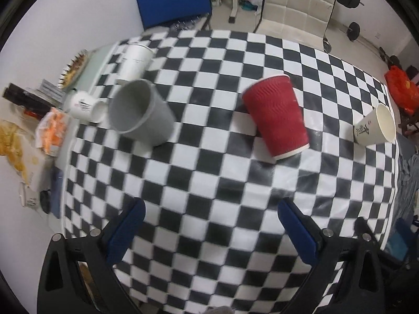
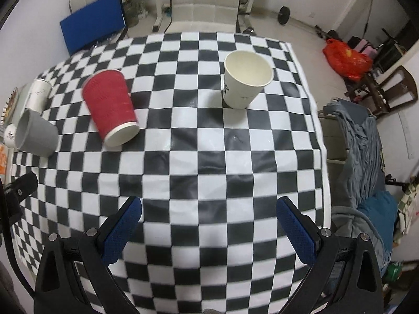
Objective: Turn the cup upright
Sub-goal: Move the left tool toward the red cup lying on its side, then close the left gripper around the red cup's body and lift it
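A red ribbed paper cup (image 1: 276, 115) lies on its side on the checkered tablecloth (image 1: 209, 178), its white rim toward me; it also shows in the right wrist view (image 2: 111, 106). A grey cup (image 1: 140, 112) stands upright to its left, also in the right wrist view (image 2: 35, 133). A cream paper cup (image 2: 246, 78) stands upright at the right, also in the left wrist view (image 1: 375, 125). My left gripper (image 1: 210, 209) is open and empty, above the cloth, short of the red cup. My right gripper (image 2: 209, 206) is open and empty, short of the cream cup.
A tall white cup (image 1: 133, 62) and a small white mug (image 1: 83, 106) stand at the table's left edge beside snack packets (image 1: 52, 128). A blue chair (image 1: 174, 0), a cream chair (image 1: 296, 5) and weights stand beyond the table. Grey cloth (image 2: 361, 141) hangs right of the table.
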Motion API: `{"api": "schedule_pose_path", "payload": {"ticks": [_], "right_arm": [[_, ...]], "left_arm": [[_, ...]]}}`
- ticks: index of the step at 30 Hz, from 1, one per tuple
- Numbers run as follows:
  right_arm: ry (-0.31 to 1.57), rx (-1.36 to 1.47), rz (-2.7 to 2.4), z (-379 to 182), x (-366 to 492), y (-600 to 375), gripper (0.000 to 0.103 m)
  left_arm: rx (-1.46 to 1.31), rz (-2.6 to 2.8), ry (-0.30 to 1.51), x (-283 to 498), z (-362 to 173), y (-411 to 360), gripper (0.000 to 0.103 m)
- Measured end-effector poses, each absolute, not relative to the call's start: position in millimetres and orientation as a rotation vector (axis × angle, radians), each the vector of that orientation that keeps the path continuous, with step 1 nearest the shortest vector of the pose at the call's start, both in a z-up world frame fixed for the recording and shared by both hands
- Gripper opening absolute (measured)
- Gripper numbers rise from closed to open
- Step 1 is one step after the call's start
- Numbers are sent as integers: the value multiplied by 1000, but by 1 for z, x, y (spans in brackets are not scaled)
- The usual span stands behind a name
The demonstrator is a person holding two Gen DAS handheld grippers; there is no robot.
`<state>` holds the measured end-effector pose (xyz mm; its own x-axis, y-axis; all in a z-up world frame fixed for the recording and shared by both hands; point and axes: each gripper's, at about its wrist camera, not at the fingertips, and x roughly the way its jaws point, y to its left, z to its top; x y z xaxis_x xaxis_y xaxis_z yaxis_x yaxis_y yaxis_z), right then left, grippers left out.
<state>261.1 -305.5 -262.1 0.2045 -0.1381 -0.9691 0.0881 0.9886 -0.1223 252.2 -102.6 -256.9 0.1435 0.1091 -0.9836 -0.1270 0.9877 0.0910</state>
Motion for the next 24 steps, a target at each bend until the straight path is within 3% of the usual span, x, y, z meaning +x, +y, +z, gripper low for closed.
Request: {"api": "schedule_pose_path", "payload": {"ticks": [13, 24], "right_arm": [[1442, -82, -127, -335, 325, -326, 103], [1479, -107, -115, -362, 357, -326, 103]], "left_arm": [[-178, 143, 1502, 322, -307, -117, 103], [-319, 77, 1539, 364, -330, -123, 103]]}}
